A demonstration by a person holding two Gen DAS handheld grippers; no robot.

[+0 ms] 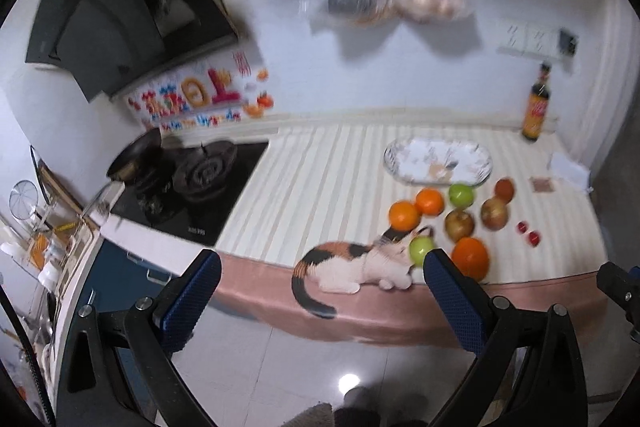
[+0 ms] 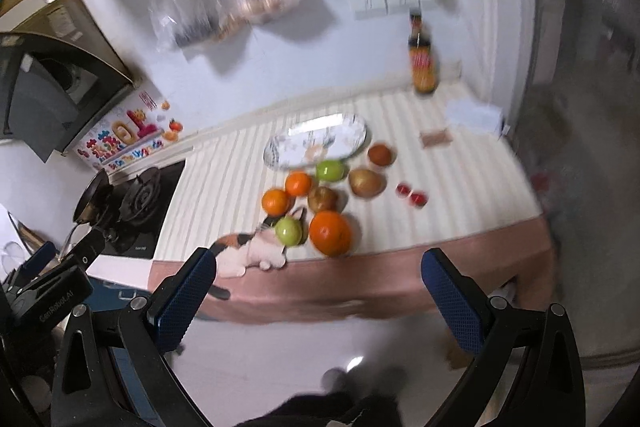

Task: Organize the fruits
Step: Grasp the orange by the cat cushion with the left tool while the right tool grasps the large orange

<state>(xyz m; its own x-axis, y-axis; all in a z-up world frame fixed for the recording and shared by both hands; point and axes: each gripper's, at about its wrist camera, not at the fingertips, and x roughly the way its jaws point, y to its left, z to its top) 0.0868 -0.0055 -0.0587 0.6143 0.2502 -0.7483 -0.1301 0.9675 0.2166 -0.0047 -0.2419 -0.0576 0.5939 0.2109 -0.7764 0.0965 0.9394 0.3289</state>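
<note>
Both views blurred. Left gripper (image 1: 322, 301) and right gripper (image 2: 318, 301): jaws wide apart, holding nothing, off the tabletop (image 1: 312, 179) edge. Plate (image 1: 438, 161) holds no fruit. Fruits lie loose at its 6 o'clock: oranges (image 1: 404, 215), green apples (image 1: 461, 195), brownish fruits (image 1: 460, 225), two small red ones (image 1: 528, 233). Bottle (image 1: 537, 109) at plate's 1 o'clock.

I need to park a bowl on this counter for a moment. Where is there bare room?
The widest free patch is the striped cloth between the stove and the plate. A smaller bare strip lies at the right, beyond the two small red fruits. The front middle is crowded with oranges, apples and pears.
</note>
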